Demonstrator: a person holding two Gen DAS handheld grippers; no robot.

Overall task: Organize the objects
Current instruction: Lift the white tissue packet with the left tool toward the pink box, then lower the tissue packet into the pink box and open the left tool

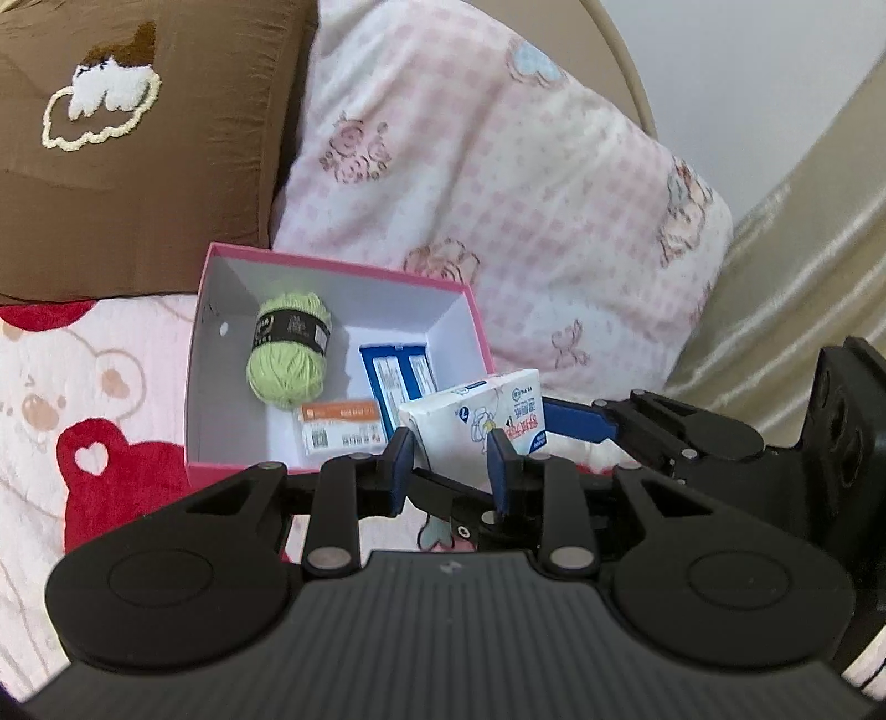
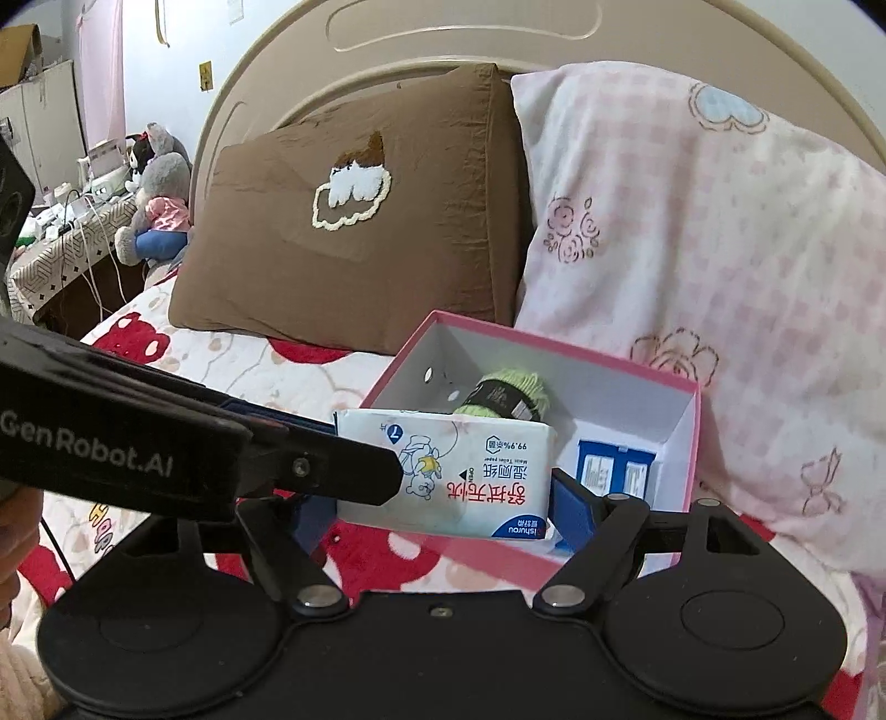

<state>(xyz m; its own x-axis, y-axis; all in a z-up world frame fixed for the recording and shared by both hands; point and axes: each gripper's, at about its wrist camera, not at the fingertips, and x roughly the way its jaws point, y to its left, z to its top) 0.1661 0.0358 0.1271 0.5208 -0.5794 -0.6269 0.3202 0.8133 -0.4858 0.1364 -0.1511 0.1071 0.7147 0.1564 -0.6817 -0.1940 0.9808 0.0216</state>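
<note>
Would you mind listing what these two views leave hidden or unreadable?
- Right wrist: the orange-labelled packet in the pink box is hidden behind the wipes pack.
- Right wrist: the left gripper covers the pack's left end.
- Left wrist: print on the blue-and-white packet is too small.
- Left wrist: the box's near wall sits behind the left gripper.

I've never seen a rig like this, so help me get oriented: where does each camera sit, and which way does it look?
Left wrist: sits on the left tool and looks along its fingers at the wipes pack and pink box. The right tool reaches in from the right.
Right wrist: sits on the right tool, facing the headboard. The left tool crosses in from the left.
Shared: pack, box, brown pillow.
</note>
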